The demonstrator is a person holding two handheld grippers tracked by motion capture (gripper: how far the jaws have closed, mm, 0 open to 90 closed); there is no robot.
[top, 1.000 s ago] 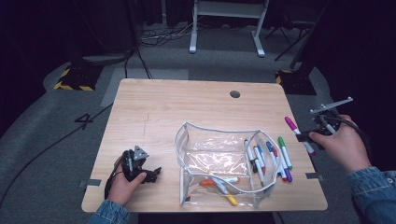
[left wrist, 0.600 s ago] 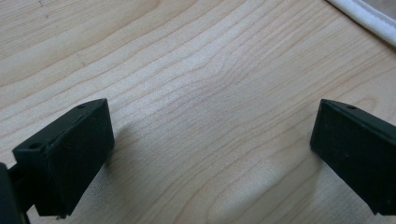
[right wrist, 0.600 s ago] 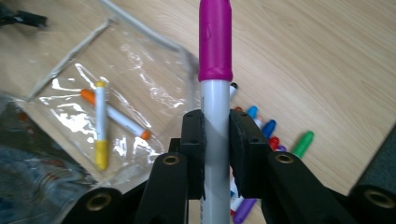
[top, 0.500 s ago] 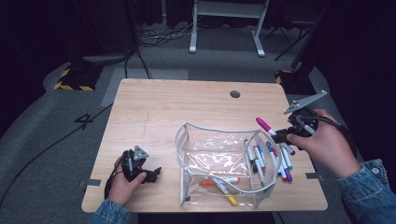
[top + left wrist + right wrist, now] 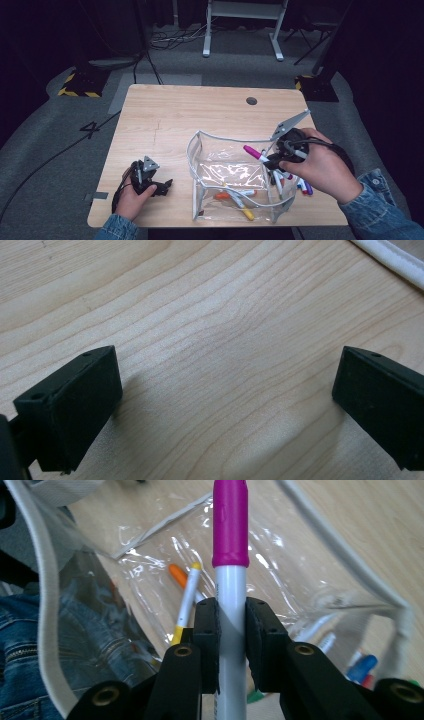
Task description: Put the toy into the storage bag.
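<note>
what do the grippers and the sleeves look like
Both grippers are black: the left gripper carries a small grey three-cornered plate, the right gripper a larger one. A black cable trails from the left. Jaws are blocky black pads with small screw holes. Sleeves are blue denim.

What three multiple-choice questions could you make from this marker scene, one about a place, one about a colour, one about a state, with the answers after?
1. Where does the left gripper sit?
A. On the bare table, left of the clear pouch
B. Inside the pouch
C. On the floor

2. What colour is the cap of the marker in the right gripper?
A. Green
B. Magenta
C. Black

3. How do the left gripper's jaws stand?
A. Clamped on a marker
B. Pressed together
C. Wide apart over bare wood

Answers: 1 A, the high view shows it beside the pouch; 2 B, the right gripper view shows the cap; 3 C, nothing lies between them.
</note>
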